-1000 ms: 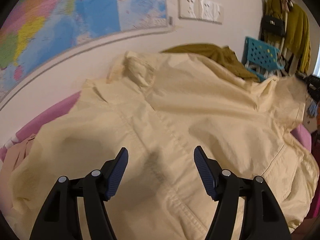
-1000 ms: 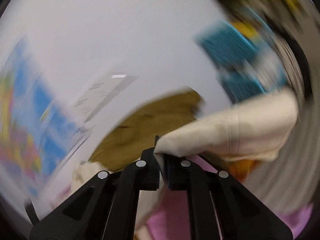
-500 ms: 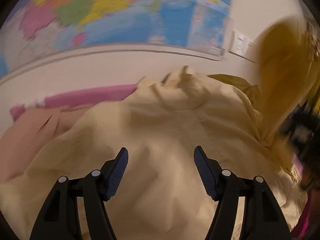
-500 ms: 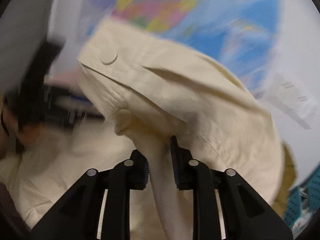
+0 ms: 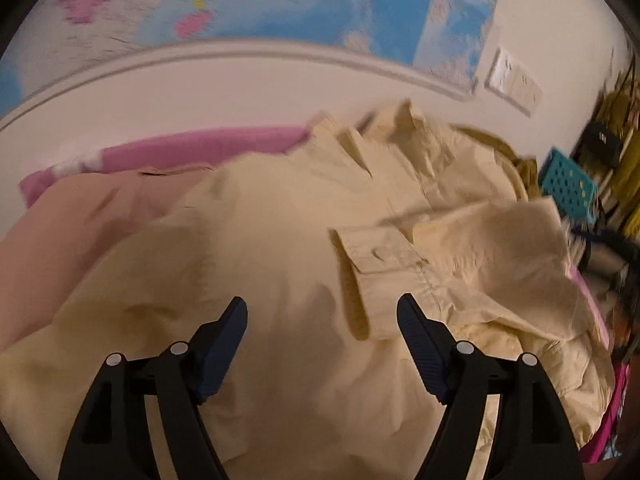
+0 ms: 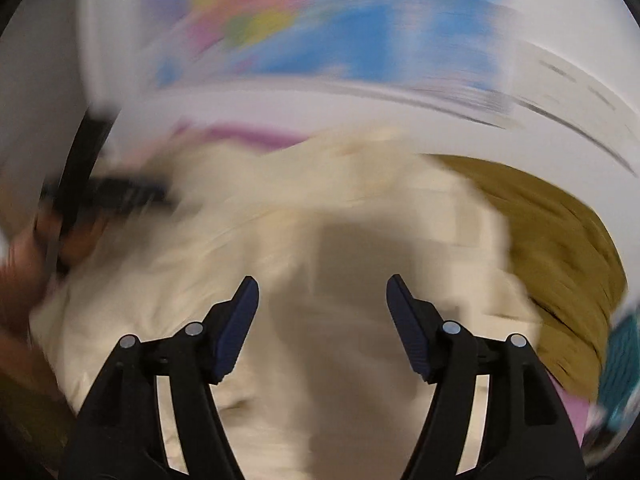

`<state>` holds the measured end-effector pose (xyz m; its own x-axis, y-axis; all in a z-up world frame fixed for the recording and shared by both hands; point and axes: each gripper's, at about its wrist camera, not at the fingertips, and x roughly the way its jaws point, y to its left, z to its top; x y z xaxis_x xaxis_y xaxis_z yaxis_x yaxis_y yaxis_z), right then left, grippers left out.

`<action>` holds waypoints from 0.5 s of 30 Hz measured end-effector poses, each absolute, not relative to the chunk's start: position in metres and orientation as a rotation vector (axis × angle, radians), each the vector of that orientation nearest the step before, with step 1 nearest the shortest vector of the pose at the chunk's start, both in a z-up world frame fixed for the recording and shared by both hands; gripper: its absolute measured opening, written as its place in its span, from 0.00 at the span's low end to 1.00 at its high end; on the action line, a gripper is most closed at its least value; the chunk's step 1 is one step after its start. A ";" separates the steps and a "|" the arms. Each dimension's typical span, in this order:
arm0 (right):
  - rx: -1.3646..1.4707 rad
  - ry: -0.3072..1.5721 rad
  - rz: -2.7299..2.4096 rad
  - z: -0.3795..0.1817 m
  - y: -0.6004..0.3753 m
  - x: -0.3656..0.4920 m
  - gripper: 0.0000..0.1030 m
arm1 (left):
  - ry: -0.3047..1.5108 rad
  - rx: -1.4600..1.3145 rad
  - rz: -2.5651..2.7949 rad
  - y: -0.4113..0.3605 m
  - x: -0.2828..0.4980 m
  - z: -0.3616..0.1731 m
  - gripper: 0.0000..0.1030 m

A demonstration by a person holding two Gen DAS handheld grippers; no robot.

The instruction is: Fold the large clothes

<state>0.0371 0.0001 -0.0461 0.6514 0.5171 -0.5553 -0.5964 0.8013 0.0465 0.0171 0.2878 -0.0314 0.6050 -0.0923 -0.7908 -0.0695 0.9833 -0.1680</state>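
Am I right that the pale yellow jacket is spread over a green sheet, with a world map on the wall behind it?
Not quite: the sheet under the pale yellow jacket is pink, not green, as the left wrist view shows. The world map does hang on the wall behind it.

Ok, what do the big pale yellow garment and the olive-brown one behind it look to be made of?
The pale yellow buttoned garment looks like a light matte woven cloth, probably cotton: crisp creases, stitched seams, a flat buttoned cuff. The olive-brown garment also looks matte and soft, perhaps heavier, but blur hides its weave, so that stays uncertain.
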 end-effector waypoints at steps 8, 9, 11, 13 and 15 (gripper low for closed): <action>0.175 0.778 0.339 -0.091 -0.121 0.117 0.62 | 1.044 -0.074 -0.043 0.250 0.066 -0.062 0.69; 0.210 0.824 0.375 -0.103 -0.122 0.123 0.61 | 1.050 -0.061 -0.033 0.248 0.068 -0.065 0.62; 0.217 0.848 0.414 -0.114 -0.118 0.129 0.56 | 1.059 -0.045 -0.027 0.247 0.069 -0.069 0.20; 0.201 0.846 0.443 -0.117 -0.112 0.131 0.24 | 1.057 -0.050 0.012 0.251 0.068 -0.071 0.04; 0.175 0.817 0.440 -0.108 -0.110 0.130 0.03 | 1.053 -0.057 0.022 0.255 0.063 -0.070 0.01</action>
